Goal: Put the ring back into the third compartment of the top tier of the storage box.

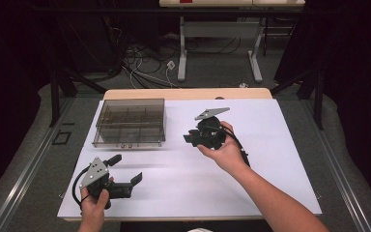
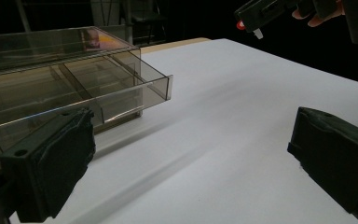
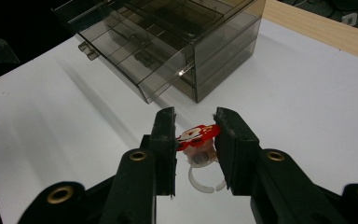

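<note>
My right gripper (image 1: 189,138) hangs above the middle of the white sheet, shut on a small toy ring (image 3: 196,135) with a red-and-white figure on top and a white band below. The ring's red top (image 2: 239,25) also peeks from the right gripper (image 2: 256,16) in the left gripper view. A smoky transparent drawer box (image 1: 130,123) stands at the back left, its lowest drawer (image 3: 135,60) pulled out, showing divided compartments. My left gripper (image 1: 125,168) rests near the front left of the sheet, open, with nothing between its fingers (image 2: 51,168).
A white sheet (image 1: 251,183) covers the table, with a wooden edge (image 1: 188,93) at the back. Beyond the table are a desk frame (image 1: 183,53) and loose cables on the floor. Bare sheet lies between the box and both grippers.
</note>
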The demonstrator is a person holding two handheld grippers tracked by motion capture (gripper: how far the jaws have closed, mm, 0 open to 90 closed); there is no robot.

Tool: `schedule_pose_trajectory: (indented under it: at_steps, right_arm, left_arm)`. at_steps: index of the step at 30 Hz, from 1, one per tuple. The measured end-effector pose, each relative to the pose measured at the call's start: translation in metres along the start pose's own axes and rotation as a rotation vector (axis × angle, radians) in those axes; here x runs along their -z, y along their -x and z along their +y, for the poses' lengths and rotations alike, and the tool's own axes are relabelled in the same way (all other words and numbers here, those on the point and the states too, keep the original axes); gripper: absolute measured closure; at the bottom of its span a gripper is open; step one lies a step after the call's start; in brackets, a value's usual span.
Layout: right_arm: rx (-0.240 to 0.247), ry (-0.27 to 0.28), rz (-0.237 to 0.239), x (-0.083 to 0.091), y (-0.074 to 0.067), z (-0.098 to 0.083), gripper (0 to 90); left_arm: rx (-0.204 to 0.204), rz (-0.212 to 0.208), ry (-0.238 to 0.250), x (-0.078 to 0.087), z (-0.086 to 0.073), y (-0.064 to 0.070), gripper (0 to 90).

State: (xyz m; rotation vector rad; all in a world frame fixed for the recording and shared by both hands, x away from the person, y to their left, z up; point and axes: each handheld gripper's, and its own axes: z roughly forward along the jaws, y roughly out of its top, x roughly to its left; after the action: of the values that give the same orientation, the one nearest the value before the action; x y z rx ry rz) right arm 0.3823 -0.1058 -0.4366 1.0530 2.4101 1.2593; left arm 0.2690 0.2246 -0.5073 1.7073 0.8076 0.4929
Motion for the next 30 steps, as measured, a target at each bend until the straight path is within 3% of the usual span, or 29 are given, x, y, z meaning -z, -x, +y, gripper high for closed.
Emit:
schedule_pose_trajectory:
  at_steps: [30]
  right_arm:
    - [0.029, -0.006, 0.022, -0.037, -0.022, 0.03, 69.1]
  left_arm:
    - [0.004, 0.001, 0.01, 0.003, 0.001, -0.001, 0.6]
